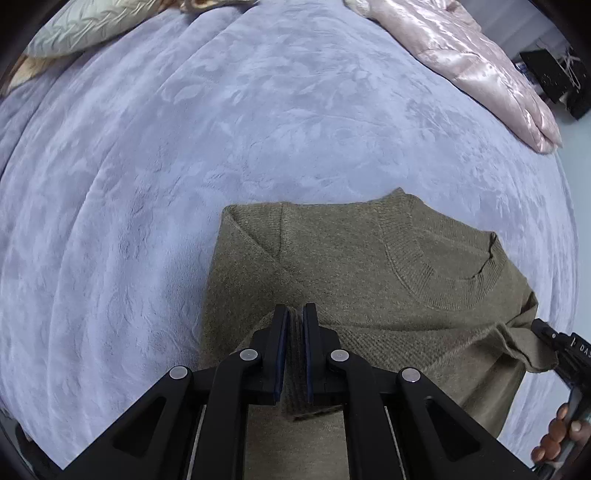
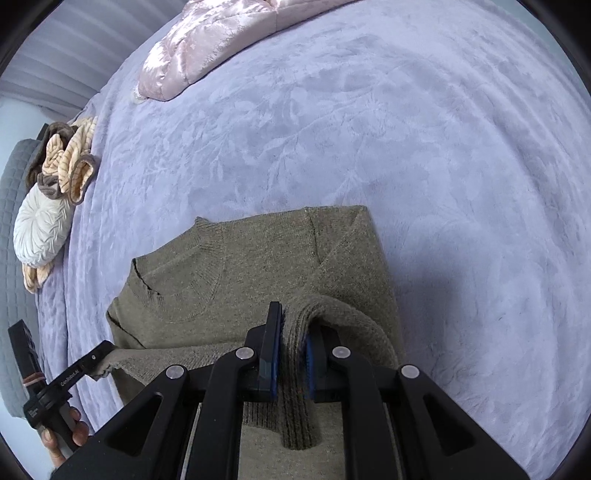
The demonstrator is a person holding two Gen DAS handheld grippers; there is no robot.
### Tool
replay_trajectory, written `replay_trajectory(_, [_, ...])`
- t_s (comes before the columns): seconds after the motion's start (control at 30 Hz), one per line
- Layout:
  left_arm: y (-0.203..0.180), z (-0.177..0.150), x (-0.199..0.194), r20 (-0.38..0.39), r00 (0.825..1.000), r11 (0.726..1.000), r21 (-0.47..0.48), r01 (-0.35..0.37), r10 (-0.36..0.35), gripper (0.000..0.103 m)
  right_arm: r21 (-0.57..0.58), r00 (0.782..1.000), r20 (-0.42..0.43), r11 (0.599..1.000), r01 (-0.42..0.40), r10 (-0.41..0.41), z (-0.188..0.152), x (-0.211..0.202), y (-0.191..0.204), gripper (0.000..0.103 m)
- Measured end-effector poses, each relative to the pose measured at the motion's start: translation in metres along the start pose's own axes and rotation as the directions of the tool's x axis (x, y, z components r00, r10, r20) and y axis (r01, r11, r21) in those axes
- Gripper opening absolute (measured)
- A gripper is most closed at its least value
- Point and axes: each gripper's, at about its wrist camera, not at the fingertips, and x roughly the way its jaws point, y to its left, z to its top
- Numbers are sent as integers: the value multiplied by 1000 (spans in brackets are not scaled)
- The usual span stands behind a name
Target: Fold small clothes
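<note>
An olive knitted sweater lies on a lavender plush bed cover, collar toward the far side and sleeves folded in. My left gripper is shut on a ribbed edge of it, the fabric filling the gap between the blue pads. In the right wrist view the same sweater shows, and my right gripper is shut on a thick ribbed fold that drapes over its right finger. Each gripper appears at the edge of the other's view, the right gripper and the left gripper, both at the sweater's near edge.
A pink satin quilt lies along the far side of the bed. A pale pillow sits at one far corner. A round white cushion and a crumpled striped cloth rest at the bed's left edge. A hand holds the left gripper's handle.
</note>
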Motion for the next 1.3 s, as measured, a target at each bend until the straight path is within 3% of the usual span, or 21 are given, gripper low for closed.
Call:
replay_trajectory(0.03, [4,1,1,-2,1000,1000,-24,-1,1,53,28,1000,-6,1000,-12,13,1,2,-4,27])
replay_trajectory(0.07, [8,1,-1,9,1000,999,-45,-16,16,69,63,999,-5,997,-35,35,3,3,-9,34])
replay_trajectory(0.1, [12,1,-5,39,999,997,-63,-35,37,81,86,999,6,995,-50,49,4,1,-13,53])
replay_trajectory(0.13, [15,1,-10,69,997,997,-68,-39,43,81,99,999,26,994,-49,47,4,-3,-15,68])
replay_trajectory(0.17, [17,3,-12,68,997,997,-66,-29,33,81,100,998,53,994,-42,37,5,-8,-17,71])
replay_trajectory(0.3, [25,2,-24,76,997,997,-69,33,-28,81,39,996,89,999,10,-14,5,-23,-17,72])
replay_trajectory(0.37, [25,-5,-32,102,994,998,-39,39,-35,81,-44,993,91,996,83,-79,1,-25,-10,72])
replay_trajectory(0.5, [-5,-25,-36,109,991,992,109,63,-75,81,-205,980,127,963,174,-150,-15,-29,9,72])
replay_trajectory(0.63, [-58,-57,-28,97,991,936,347,56,-95,81,-428,977,145,880,205,-157,-37,-18,51,72])
replay_trajectory(0.7, [-78,-62,-15,66,993,909,411,66,-102,81,-517,979,137,832,202,-152,-47,-7,70,72])
replay_trajectory(0.8, [-91,-51,15,36,999,883,469,-2,-18,81,-589,987,97,792,159,-125,-49,12,87,72])
replay_trajectory(0.87, [-84,-38,32,41,997,890,450,-74,62,81,-586,990,57,799,135,-126,-38,27,88,72])
replay_trajectory(0.93, [-61,-24,40,36,995,921,378,-96,89,81,-563,984,52,808,171,-171,-23,39,80,72])
replay_trajectory(1.07, [-27,-7,37,10,1000,971,239,-17,15,81,-471,975,66,854,218,-212,3,43,49,72])
replay_trajectory(1.17, [-21,-3,30,14,1000,982,190,-3,0,81,-402,959,75,872,279,-272,10,42,26,72])
replay_trajectory(1.23, [-21,-5,18,38,999,987,161,1,-7,81,-340,966,73,904,259,-249,10,34,12,72])
replay_trajectory(1.3, [-22,-12,3,56,997,988,150,35,-43,81,-319,965,112,911,259,-235,3,18,8,72])
